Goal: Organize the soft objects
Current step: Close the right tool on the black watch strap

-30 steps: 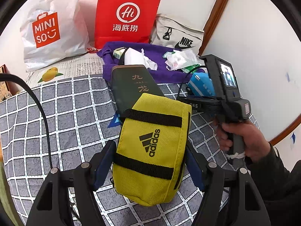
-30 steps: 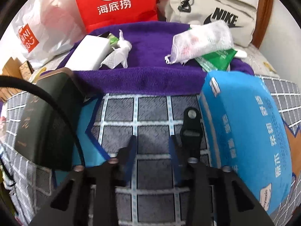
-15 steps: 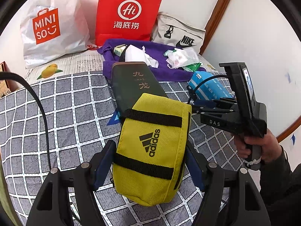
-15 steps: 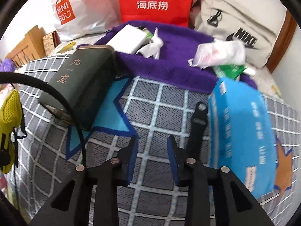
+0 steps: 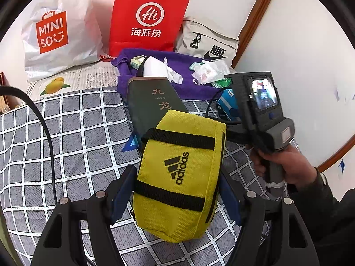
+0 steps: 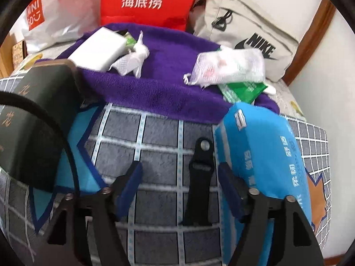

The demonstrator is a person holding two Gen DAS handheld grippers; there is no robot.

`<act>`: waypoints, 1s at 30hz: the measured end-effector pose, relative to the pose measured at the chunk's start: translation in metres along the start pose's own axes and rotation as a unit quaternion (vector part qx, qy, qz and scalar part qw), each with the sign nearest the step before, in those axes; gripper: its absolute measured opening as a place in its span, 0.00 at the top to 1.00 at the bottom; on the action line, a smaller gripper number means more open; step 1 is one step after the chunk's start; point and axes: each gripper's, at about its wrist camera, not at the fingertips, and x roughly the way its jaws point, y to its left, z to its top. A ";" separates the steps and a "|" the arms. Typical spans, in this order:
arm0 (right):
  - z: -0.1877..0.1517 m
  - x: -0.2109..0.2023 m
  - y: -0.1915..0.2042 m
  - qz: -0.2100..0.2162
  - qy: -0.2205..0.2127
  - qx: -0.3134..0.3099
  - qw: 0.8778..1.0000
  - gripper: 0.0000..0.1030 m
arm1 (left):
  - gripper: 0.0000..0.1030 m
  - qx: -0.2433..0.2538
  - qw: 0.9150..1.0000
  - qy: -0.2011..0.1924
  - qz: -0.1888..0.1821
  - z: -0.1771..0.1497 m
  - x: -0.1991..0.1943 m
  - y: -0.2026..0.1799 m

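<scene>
Fingers (image 5: 228, 190) on bulging yellow pouch (image 5: 177, 177)

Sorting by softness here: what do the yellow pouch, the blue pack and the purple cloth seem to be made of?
Yellow pouch: woven synthetic fabric, matte; a visible weave and stitched black straps. Blue pack: glossy plastic film, probably wrapping tissues; it shines and creases. Purple cloth: terry or fleece, seemingly; fuzzy nap, no sheen.
</scene>
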 end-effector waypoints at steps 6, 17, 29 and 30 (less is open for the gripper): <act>0.005 0.007 -0.008 0.040 0.025 0.037 0.998 0.22 | 0.31 0.004 1.000 0.000 -0.002 0.000 -0.001 -0.001; 0.000 -0.016 -0.007 0.271 0.085 0.034 0.958 0.36 | 0.31 0.001 1.000 -0.004 -0.004 -0.003 -0.005 -0.003; 0.004 -0.020 -0.005 0.142 0.054 -0.025 0.988 0.30 | 0.31 0.001 1.000 -0.005 -0.002 -0.003 -0.006 -0.004; 0.005 -0.013 -0.006 0.135 0.067 -0.020 0.988 0.30 | 0.31 0.001 1.000 -0.005 -0.002 -0.002 -0.006 -0.003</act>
